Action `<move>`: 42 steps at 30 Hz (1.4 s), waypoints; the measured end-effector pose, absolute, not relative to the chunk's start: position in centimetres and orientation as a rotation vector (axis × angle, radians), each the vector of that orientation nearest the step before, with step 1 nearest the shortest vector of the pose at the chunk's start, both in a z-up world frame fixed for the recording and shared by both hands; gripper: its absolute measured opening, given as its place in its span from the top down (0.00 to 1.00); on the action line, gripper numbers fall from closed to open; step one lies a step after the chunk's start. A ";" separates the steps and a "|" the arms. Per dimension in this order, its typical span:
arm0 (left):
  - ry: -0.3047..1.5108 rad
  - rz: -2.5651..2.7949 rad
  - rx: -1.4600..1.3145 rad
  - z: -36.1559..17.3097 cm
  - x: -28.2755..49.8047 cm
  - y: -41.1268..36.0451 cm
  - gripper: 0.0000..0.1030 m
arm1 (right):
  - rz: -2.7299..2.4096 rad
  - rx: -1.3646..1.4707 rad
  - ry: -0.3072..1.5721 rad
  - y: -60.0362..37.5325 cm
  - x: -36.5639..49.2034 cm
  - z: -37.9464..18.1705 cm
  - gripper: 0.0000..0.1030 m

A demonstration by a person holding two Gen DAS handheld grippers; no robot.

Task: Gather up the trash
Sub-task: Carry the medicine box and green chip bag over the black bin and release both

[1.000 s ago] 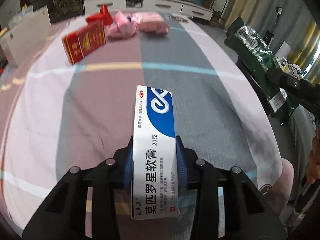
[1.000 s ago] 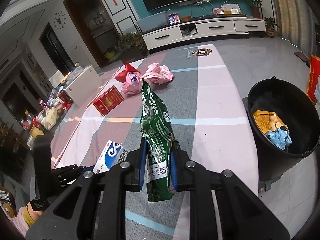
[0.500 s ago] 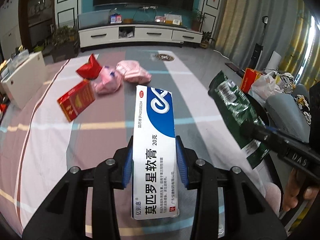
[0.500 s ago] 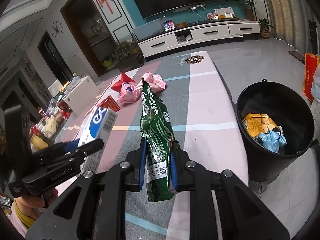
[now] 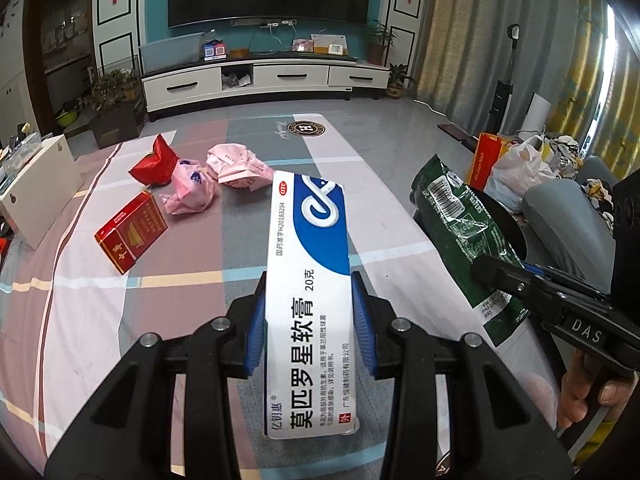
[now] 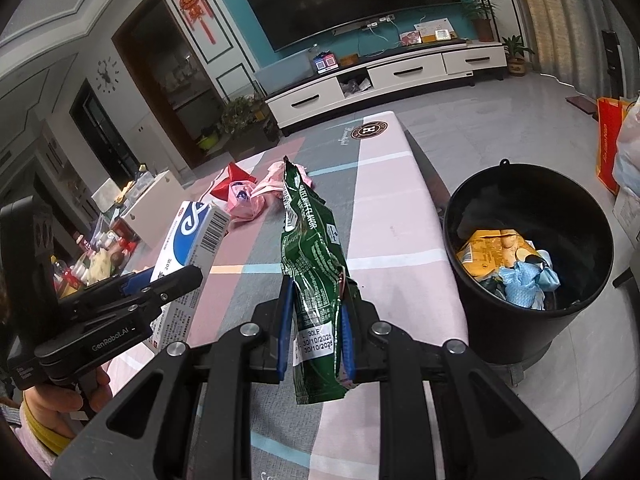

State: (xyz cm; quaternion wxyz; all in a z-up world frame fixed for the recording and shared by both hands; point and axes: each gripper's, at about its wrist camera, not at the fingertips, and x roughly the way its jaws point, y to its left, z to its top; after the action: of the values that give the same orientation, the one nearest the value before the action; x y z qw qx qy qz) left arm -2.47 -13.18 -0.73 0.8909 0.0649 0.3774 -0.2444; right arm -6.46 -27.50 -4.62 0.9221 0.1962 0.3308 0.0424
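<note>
Left wrist view: an ointment box (image 5: 310, 276), white and blue with Chinese print, is clamped lengthwise between the blue pads (image 5: 256, 324) of the left gripper (image 5: 308, 320), which is closed partway onto the box's long sides; the box is carried clear above the worktop (image 5: 180, 300).
Right wrist view: a green snack bag (image 6: 316, 280), crumpled and standing on edge, is pinched near its lower end by the right gripper (image 6: 314, 336), whose jaws are drawn narrow around it; a white date label is seen on the bag between the pads.
Grippers, relative: the left gripper (image 6: 160, 292) with its box (image 6: 192, 240) is seen to the left of the green bag in the right wrist view; the right gripper (image 5: 516, 280) and bag (image 5: 464, 240) are seen at the right in the left wrist view. The two are held apart, not touching.
Bin: a black round bin (image 6: 532, 312) is placed on the floor just beside the worktop's right edge; a yellow packet (image 6: 492, 248) and crumpled blue material (image 6: 524, 280) are lying inside it.
Remaining trash: a red box (image 5: 130, 236), a crumpled pink bag (image 5: 188, 192), a second pink wrapper (image 5: 240, 166) and a red pouch (image 5: 156, 160) are left on the worktop's far left part.
Worktop: it is covered by a cloth with pink, grey and white blocks.
Hands: a hand (image 5: 580, 392) is wrapped around the right gripper's handle; another hand (image 6: 64, 400) is seen on the left one's.
</note>
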 end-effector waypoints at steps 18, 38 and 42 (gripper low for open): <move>0.774 -0.545 0.172 -0.3 -2.5 -15.6 0.62 | 0.077 0.452 0.661 -29.4 -7.2 -4.9 0.79; 0.768 -0.632 0.246 -0.2 -2.8 -21.4 0.62 | 0.003 0.523 0.622 -33.7 -8.7 -5.5 0.79; 0.767 -0.650 0.261 -0.3 -2.7 -22.4 0.62 | -0.017 0.537 0.611 -34.8 -9.1 -5.6 0.79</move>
State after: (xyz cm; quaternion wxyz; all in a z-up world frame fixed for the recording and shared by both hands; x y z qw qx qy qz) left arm -2.73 -22.43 -0.34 0.8683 0.1247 0.3664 -0.3104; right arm -9.13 -34.78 -5.65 0.9184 0.2611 0.2972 -0.0081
